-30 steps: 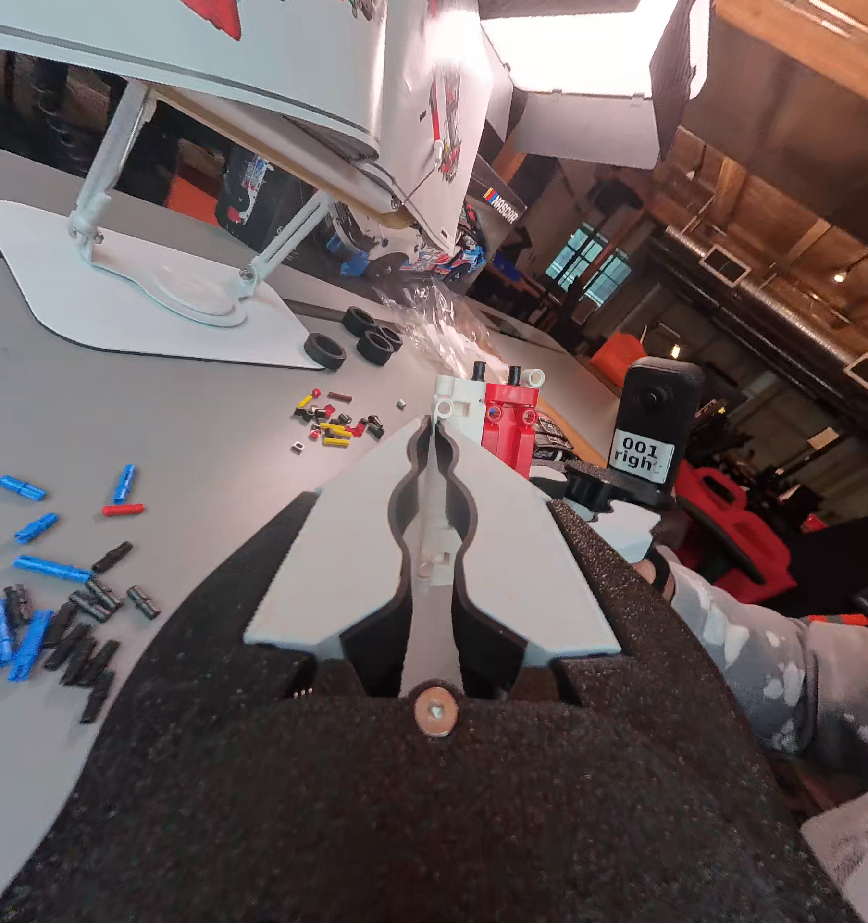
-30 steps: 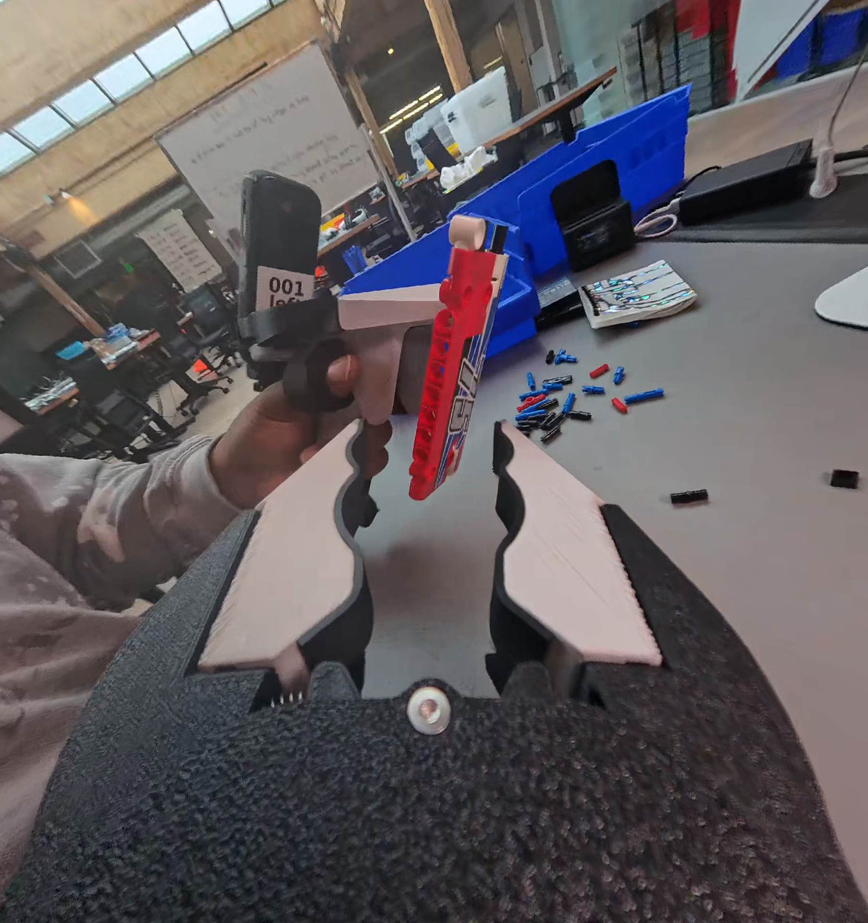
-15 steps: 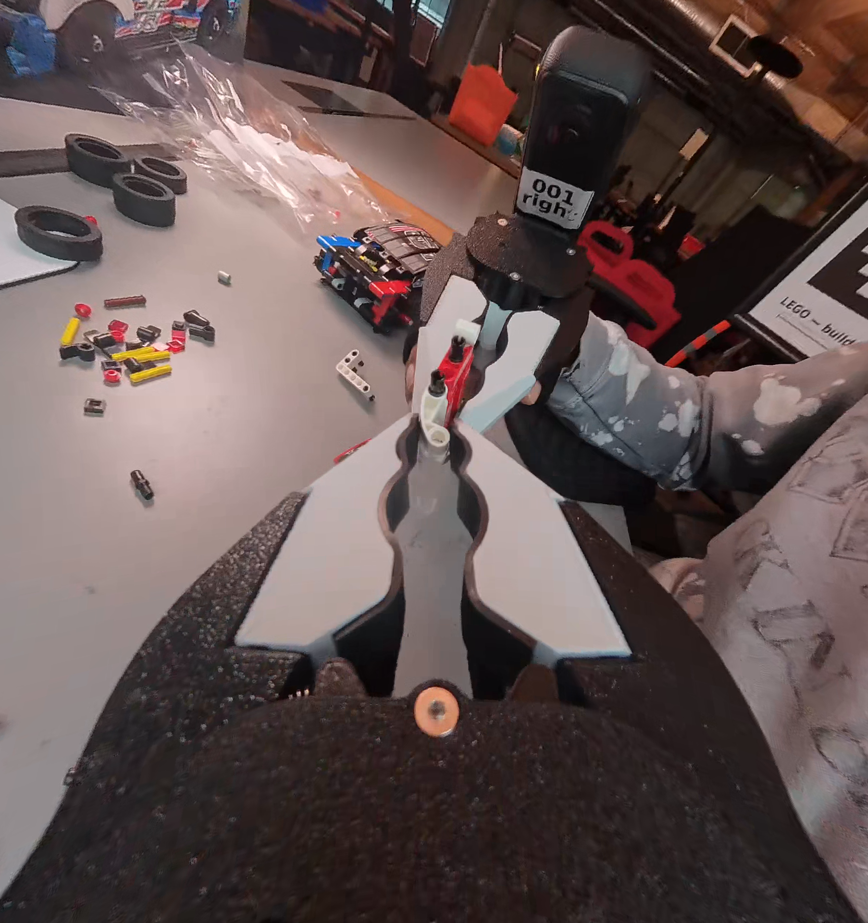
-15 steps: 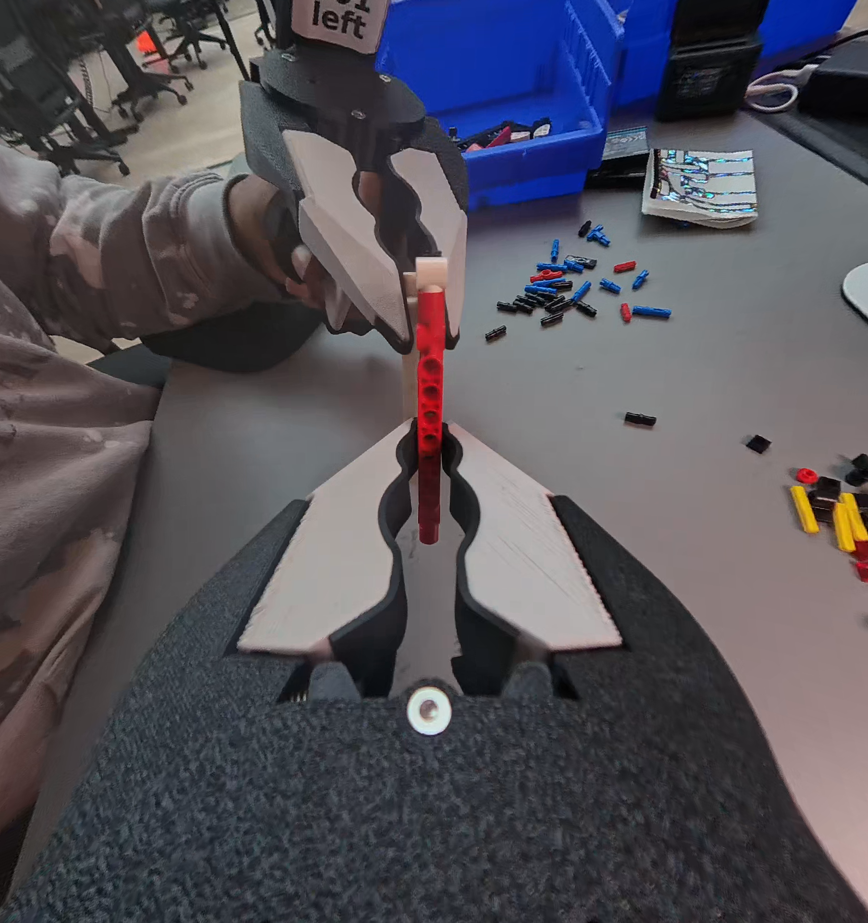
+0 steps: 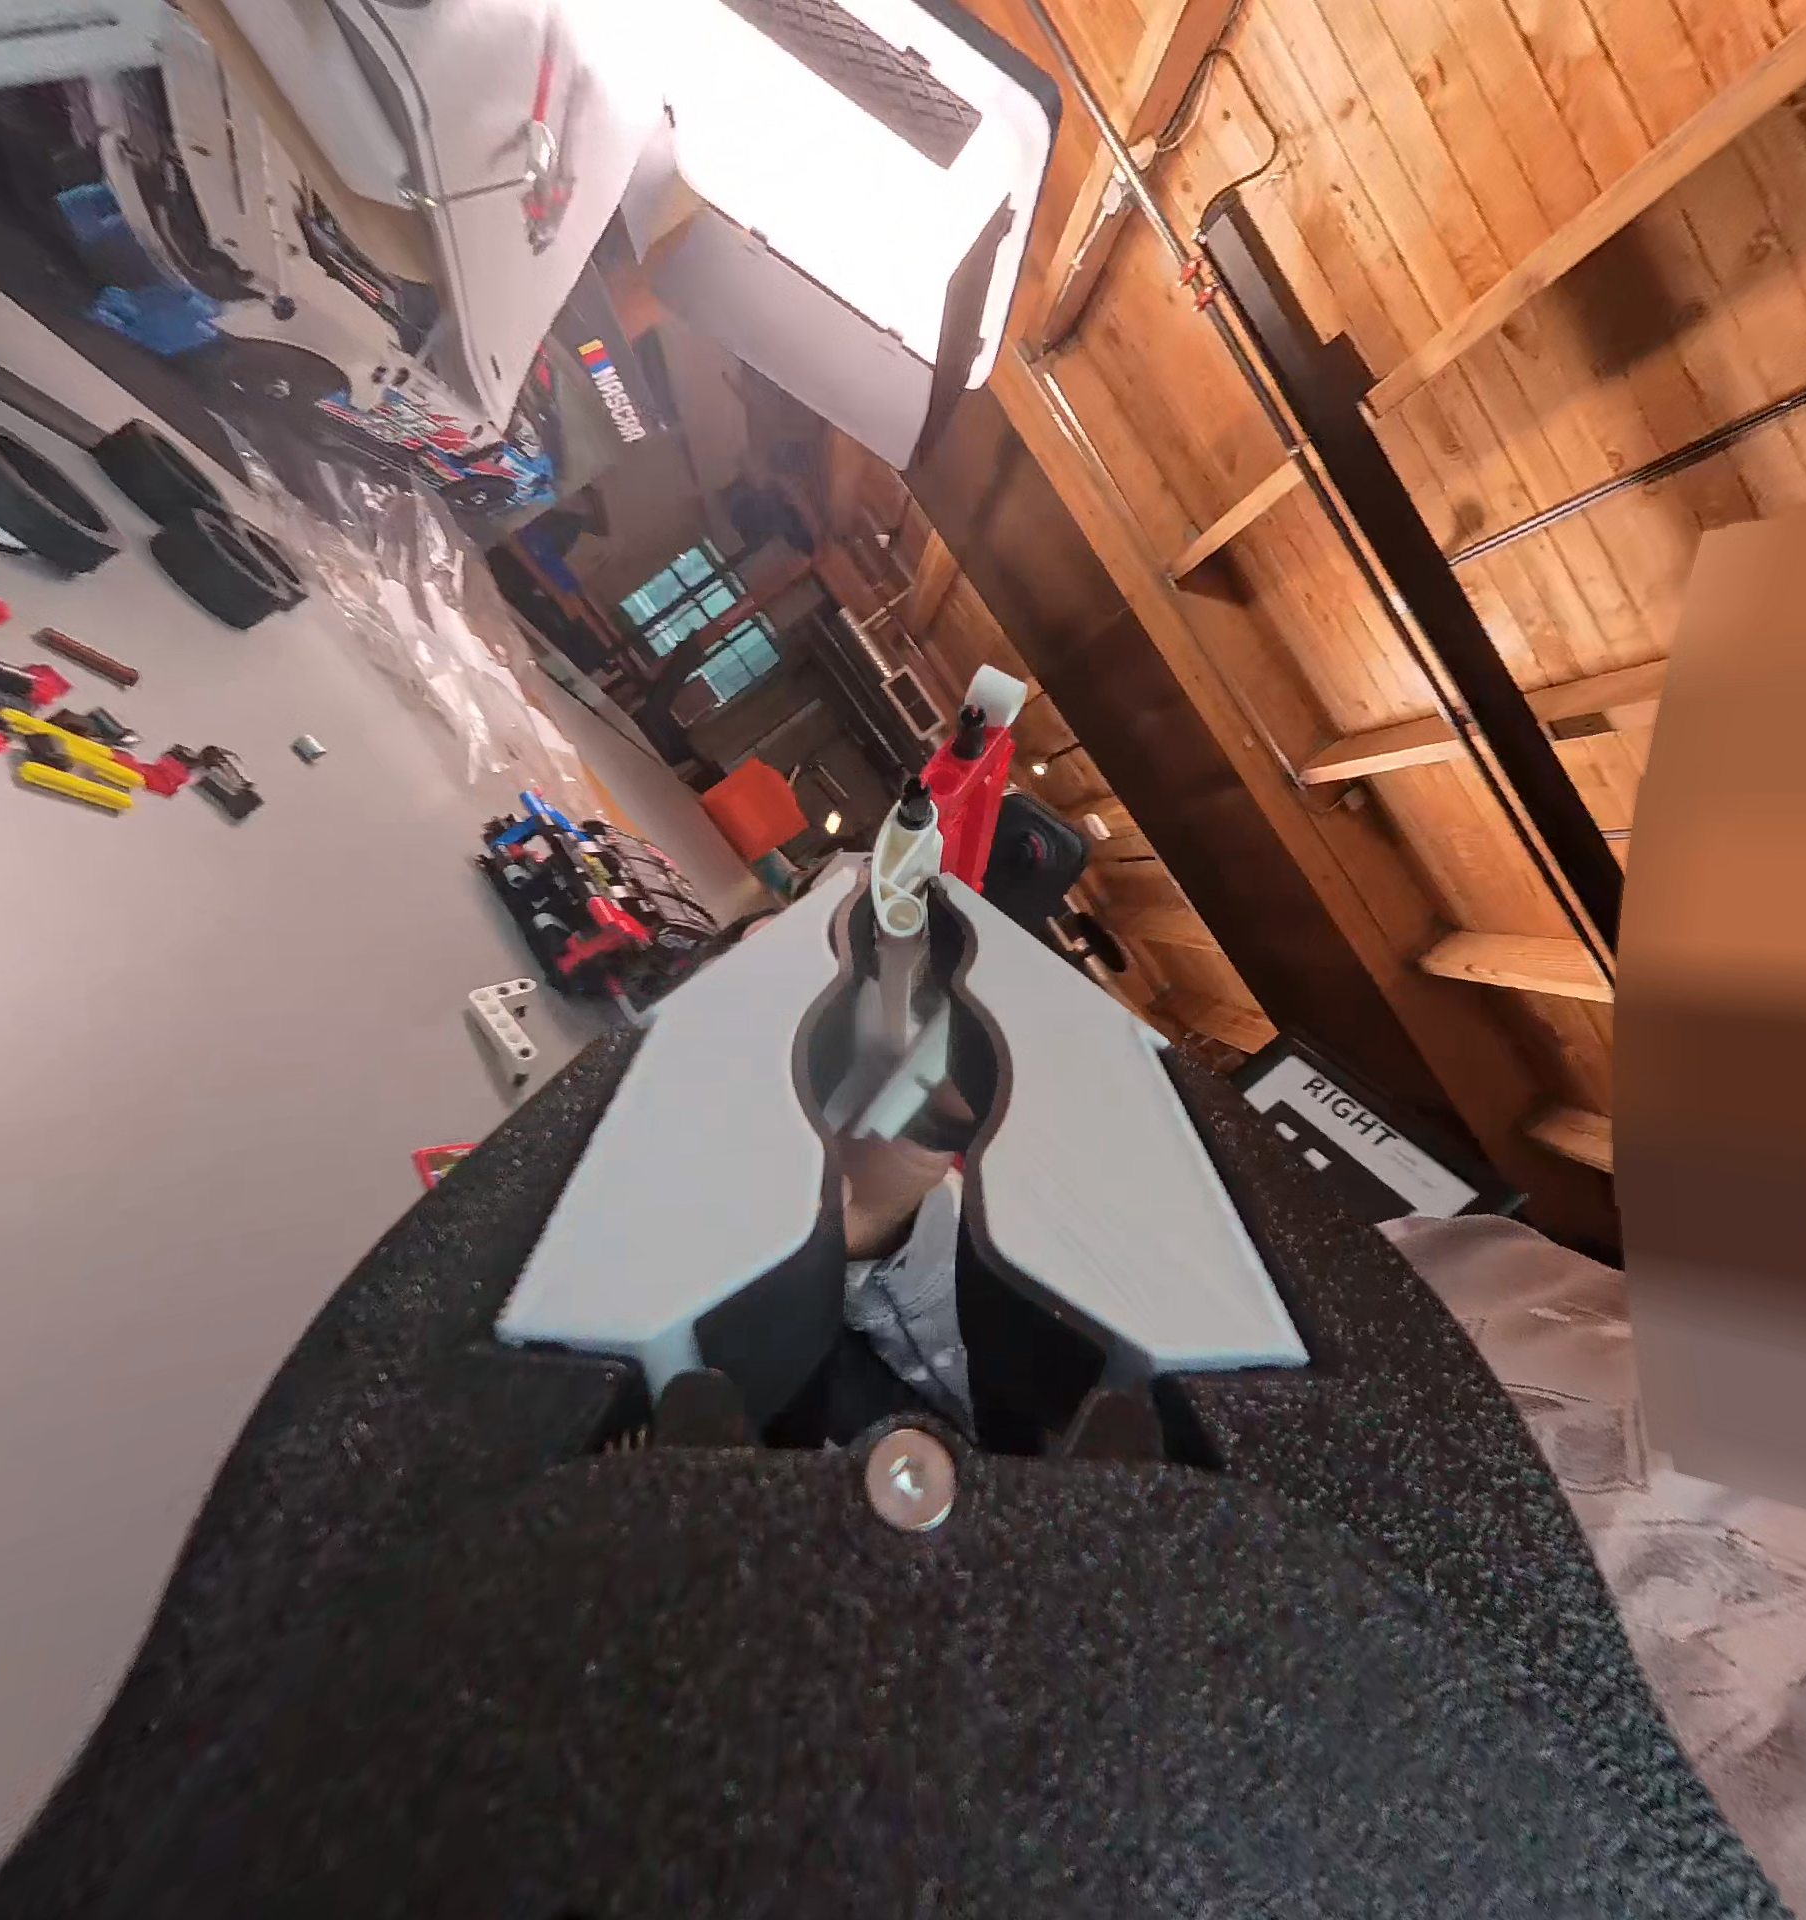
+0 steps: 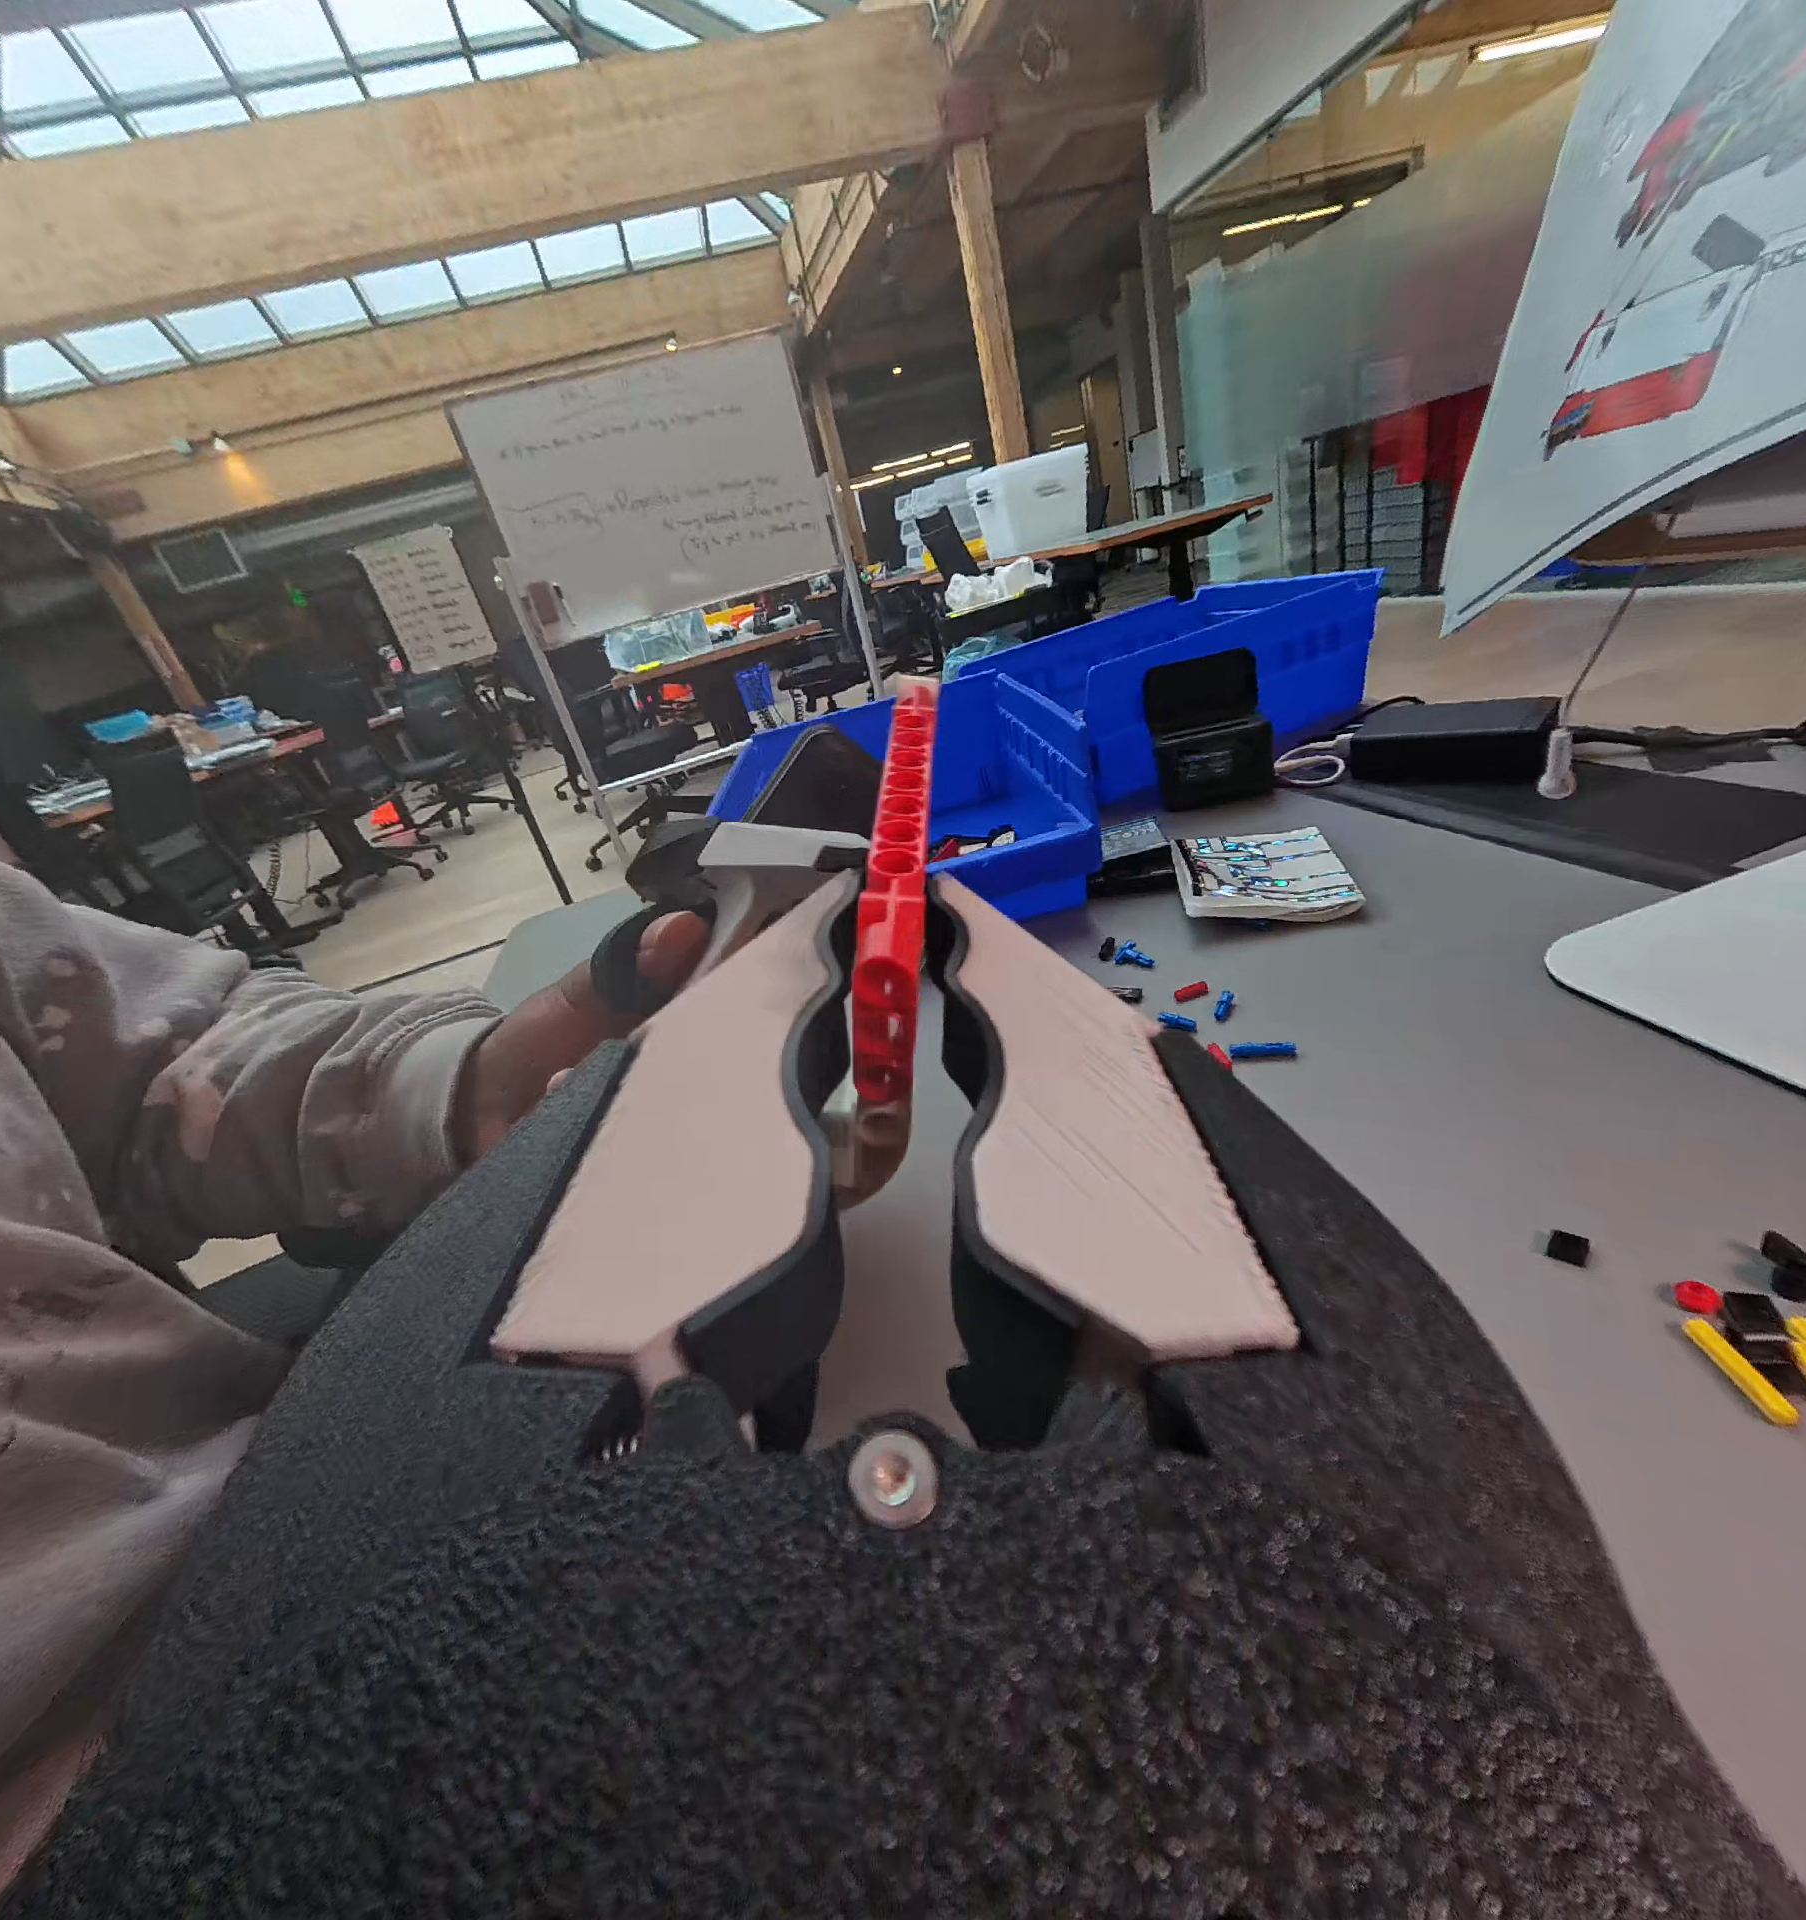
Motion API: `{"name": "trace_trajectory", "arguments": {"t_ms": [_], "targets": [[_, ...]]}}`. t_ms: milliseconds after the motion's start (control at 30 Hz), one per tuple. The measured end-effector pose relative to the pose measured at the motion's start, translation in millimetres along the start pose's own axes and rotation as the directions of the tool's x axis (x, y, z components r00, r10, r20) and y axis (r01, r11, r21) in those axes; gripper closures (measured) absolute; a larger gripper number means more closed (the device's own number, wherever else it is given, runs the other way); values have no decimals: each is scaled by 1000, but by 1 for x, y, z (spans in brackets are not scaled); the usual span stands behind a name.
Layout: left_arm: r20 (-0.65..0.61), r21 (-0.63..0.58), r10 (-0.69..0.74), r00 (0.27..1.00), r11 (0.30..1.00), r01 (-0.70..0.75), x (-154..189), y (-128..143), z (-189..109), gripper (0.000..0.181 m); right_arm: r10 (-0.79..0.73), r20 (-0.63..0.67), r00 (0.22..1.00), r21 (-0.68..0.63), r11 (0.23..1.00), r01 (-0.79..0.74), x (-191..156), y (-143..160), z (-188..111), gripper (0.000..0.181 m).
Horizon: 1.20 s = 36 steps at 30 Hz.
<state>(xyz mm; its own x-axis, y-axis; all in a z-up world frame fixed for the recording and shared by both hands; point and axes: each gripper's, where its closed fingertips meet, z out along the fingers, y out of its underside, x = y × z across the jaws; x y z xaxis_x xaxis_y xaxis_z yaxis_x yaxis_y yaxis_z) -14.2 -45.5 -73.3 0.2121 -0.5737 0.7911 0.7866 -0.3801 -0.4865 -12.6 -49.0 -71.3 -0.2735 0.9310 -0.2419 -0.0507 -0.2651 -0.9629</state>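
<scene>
My left gripper [image 5: 901, 902] is shut on the white side of a small red-and-white brick assembly [image 5: 904, 883], held up in the air above the grey table [image 5: 151, 1039]. A black pin [image 5: 914, 805] sticks out of the white part, and the red part [image 5: 977, 784] rises behind it. My right gripper [image 6: 894, 894] is shut on the red beam with holes [image 6: 897, 831] of the same assembly, seen edge-on. The left gripper's fingers [image 6: 764, 862] and a hand show just behind it on the left.
Loose yellow, red and black pieces [image 5: 68, 743], black tyres [image 5: 224, 566], a part-built model car [image 5: 592, 894] and a white angle piece [image 5: 504, 1023] lie on the table. Blue bins [image 6: 1044, 769], a foil sheet [image 6: 1263, 873], blue pins [image 6: 1221, 1018] and a white stand base [image 6: 1730, 966] stand farther off. The grippers are tip to tip, or close to it.
My right gripper, open 1.0 s ago, closed on the red beam. Both grippers have since tilted upward with the assembly held between them.
</scene>
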Motion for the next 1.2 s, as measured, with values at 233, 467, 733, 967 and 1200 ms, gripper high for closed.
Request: {"name": "trace_trajectory", "arguments": {"t_ms": [233,467,733,967,1200], "targets": [[-33,-119,165,986,979,-168,16,-2,-5,157,52,119,992,-93,995,-41,-5,-2,-20,173],[-52,-331,493,868,812,-481,25,11,-14,168,58,235,970,-215,977,-6,-26,22,-19,173],[-106,-407,568,816,724,-557,31,25,-16,176,30,280,960,-210,977,30,-33,22,-22,172],[-112,-449,568,816,703,-551,26,38,-13,176,-54,284,957,-193,975,112,-35,19,-22,175],[-141,-508,610,780,632,-586,27,49,-7,176,-114,322,940,-237,951,197,-37,19,-35,174]]}}
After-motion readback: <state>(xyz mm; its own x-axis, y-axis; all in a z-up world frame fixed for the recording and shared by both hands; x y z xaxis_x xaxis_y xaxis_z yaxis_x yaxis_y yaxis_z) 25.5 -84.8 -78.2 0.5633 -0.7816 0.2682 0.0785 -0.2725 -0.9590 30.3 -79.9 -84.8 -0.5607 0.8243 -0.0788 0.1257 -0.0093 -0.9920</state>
